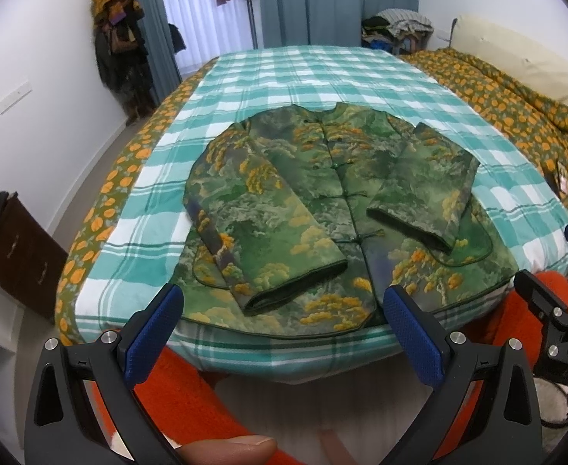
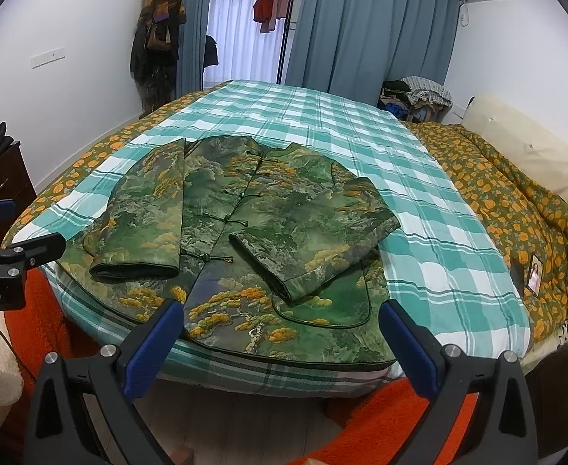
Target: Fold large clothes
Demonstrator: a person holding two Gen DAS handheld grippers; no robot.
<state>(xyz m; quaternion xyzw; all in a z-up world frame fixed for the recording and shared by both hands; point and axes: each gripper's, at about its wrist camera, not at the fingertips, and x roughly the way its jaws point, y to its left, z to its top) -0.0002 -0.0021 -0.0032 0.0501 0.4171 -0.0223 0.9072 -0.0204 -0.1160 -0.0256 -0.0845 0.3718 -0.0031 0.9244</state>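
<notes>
A green jacket (image 1: 322,201) (image 2: 245,232) with an orange tree print and knot buttons lies face up on the bed, hem toward me. Both sleeves are folded in over its front. The left sleeve (image 1: 268,240) slants down to the hem, and the right sleeve (image 2: 315,244) crosses the lower right panel. My left gripper (image 1: 284,306) hangs open over the near bed edge, just short of the hem. My right gripper (image 2: 280,325) is open too, above the hem's right half. Neither holds anything. A thumb (image 1: 226,451) shows at the bottom of the left wrist view.
A teal checked blanket (image 2: 419,213) covers the bed over an orange-flowered quilt (image 2: 516,209). A phone (image 2: 534,277) lies on the quilt at right. An orange rug (image 2: 381,418) is below the bed edge. A dark dresser (image 1: 16,248) stands at left, and clothes are piled at the far right.
</notes>
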